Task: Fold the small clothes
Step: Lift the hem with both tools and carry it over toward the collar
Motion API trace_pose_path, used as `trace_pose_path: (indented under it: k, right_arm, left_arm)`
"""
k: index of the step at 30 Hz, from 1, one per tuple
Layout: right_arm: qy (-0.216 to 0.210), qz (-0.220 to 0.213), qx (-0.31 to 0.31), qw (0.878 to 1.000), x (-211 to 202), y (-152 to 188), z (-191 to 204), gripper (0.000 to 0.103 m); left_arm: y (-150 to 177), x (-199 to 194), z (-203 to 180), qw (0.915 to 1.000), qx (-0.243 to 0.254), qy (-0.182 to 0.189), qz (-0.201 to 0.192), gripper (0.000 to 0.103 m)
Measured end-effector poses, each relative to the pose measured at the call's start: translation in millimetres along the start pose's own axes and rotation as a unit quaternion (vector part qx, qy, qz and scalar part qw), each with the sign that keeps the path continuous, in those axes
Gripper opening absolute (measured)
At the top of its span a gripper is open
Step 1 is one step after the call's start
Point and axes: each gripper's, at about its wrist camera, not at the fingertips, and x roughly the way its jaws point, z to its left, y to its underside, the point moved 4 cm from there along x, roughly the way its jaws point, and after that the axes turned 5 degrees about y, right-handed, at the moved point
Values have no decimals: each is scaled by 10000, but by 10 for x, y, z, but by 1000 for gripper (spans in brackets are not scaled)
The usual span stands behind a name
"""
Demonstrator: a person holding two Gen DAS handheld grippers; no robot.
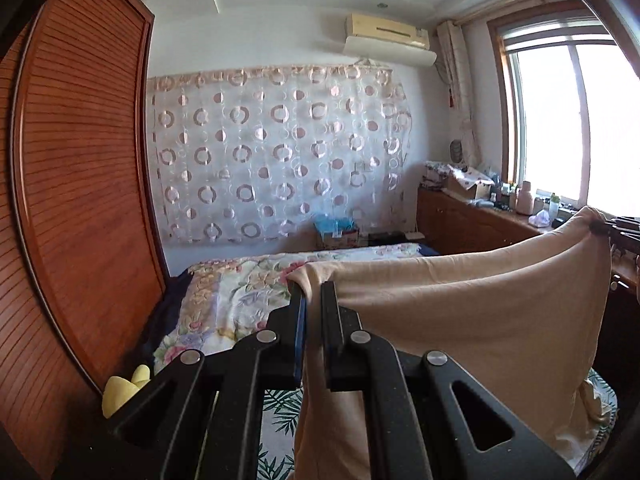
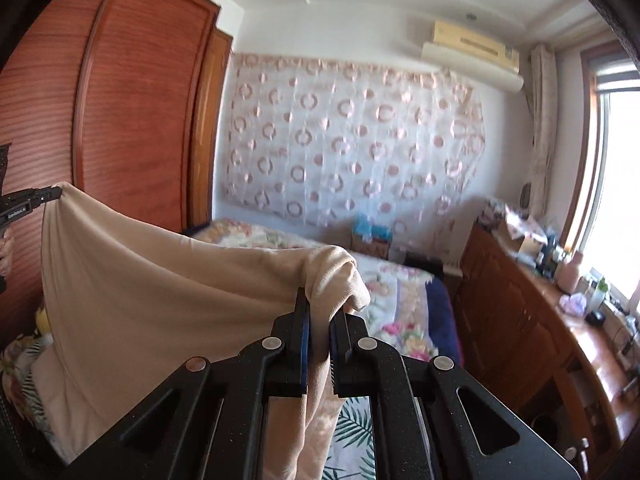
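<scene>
Floral bedspread (image 1: 240,300) beside wooden wardrobe (image 1: 80,180)

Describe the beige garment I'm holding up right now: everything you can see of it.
The beige garment is a plain, soft, thin knit cloth, unprinted. It hangs in the air, spread between the two tools: the left tool is shut on one bunched upper corner, the right tool on the other. Its top edge sags between them, with drape folds running down. Its lower part hangs down toward the leaf-print bedding; whether it touches is unclear.
</scene>
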Motion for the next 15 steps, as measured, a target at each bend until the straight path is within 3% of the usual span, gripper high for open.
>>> trace_pose_path:
  k: [4, 8, 15]
  right_arm:
    - [80, 430, 14, 9990, 629, 92, 68, 7]
    - [234, 739, 27, 9970, 1106, 61, 200, 8]
    - [383, 1232, 275, 9913, 1236, -347, 344, 8]
  left_arm:
    - [225, 575, -27, 9992, 72, -76, 380, 8]
    - [409, 898, -51, 9975, 69, -158, 683, 8]
    - [581, 1153, -45, 9936, -24, -114, 1122, 8]
